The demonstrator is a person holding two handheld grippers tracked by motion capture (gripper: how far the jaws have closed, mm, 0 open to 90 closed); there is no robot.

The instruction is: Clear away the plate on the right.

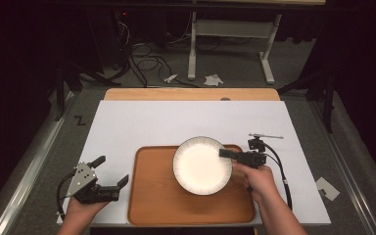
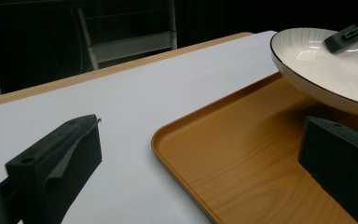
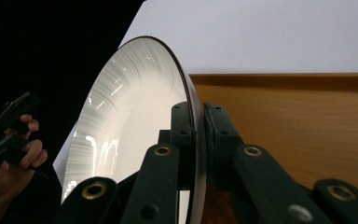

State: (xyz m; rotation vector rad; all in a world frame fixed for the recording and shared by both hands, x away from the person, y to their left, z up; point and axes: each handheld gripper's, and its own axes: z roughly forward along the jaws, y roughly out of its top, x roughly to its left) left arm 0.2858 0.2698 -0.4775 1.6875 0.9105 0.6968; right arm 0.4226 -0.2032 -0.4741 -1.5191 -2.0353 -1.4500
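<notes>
A white plate (image 1: pixel 200 165) with a dark rim hangs over the wooden tray (image 1: pixel 152 196), held by its right edge. My right gripper (image 1: pixel 227 153) is shut on that rim; in the right gripper view the jaws pinch the plate (image 3: pixel 135 116) edge from both sides, right gripper (image 3: pixel 196 112). In the left gripper view the plate (image 2: pixel 326 70) floats above the tray (image 2: pixel 242 154). My left gripper (image 1: pixel 111 172) rests at the table's front left, jaws wide apart and holding nothing, left gripper (image 2: pixel 200 154).
A white sheet (image 1: pixel 142 122) covers the wooden table (image 1: pixel 191 94). A small metal rod (image 1: pixel 267 136) lies right of the tray. Past the table are cables, a table frame (image 1: pixel 230 44) and crumpled paper (image 1: pixel 213 80) on the floor.
</notes>
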